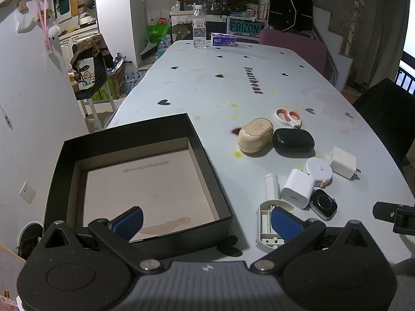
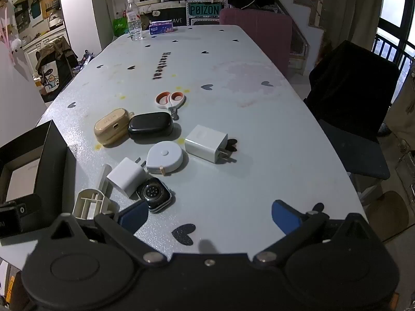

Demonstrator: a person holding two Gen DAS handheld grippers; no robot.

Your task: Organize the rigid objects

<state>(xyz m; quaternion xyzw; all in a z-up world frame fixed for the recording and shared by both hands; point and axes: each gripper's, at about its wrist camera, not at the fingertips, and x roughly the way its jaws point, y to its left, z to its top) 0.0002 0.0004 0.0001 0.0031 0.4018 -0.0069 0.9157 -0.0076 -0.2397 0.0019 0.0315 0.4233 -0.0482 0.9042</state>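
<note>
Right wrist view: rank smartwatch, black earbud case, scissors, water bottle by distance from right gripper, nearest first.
1. smartwatch, just ahead of the right gripper, left side
2. black earbud case, mid-table
3. scissors, just beyond the case
4. water bottle, far end

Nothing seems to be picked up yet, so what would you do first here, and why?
Probably lower the open right gripper onto the smartwatch. It lies nearest that gripper, both grippers are empty, and the black box beside the pile holds nothing yet.
</note>
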